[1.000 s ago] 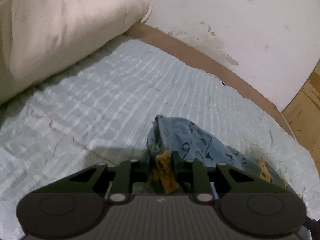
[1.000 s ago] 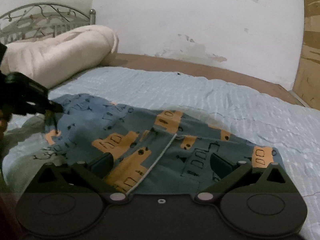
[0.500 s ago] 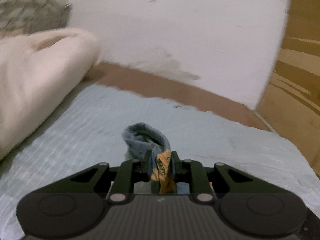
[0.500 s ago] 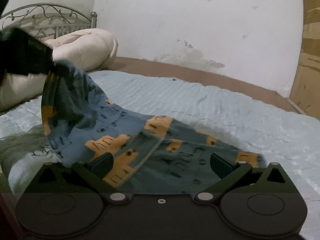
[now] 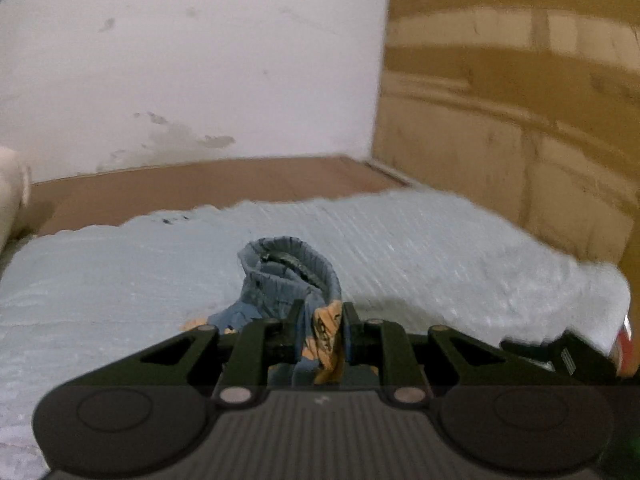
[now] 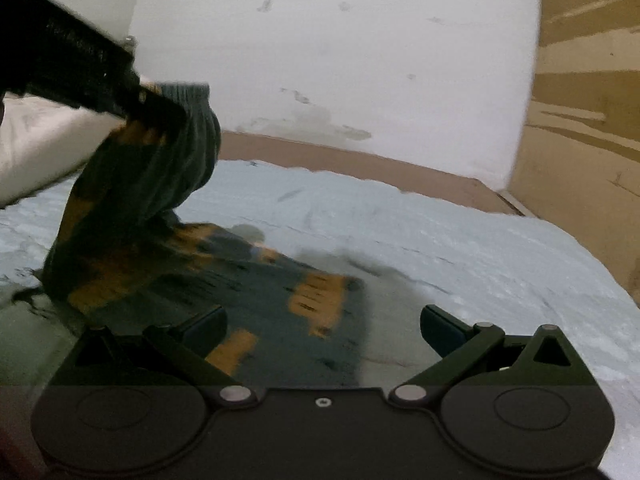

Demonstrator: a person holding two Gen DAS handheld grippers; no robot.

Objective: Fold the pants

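The pants (image 6: 256,280) are blue-grey with orange truck prints and lie on the light blue bed cover (image 6: 460,240). My left gripper (image 5: 322,320) is shut on one end of the pants (image 5: 288,276) and holds it up above the bed; the cuff bunches past the fingertips. In the right wrist view the left gripper (image 6: 156,110) shows at upper left with the fabric hanging from it. My right gripper (image 6: 322,326) is open and empty, low over the part of the pants that lies flat.
A cream rolled duvet (image 6: 36,152) lies at the left. The brown bed frame edge (image 5: 208,188) runs along the white wall (image 5: 200,60). A wooden wardrobe (image 5: 520,100) stands at the right, close to the bed's corner.
My left gripper has lifted its end of the pants off the bed and carried it up and to the right. The right gripper has stayed open and turned slightly right.
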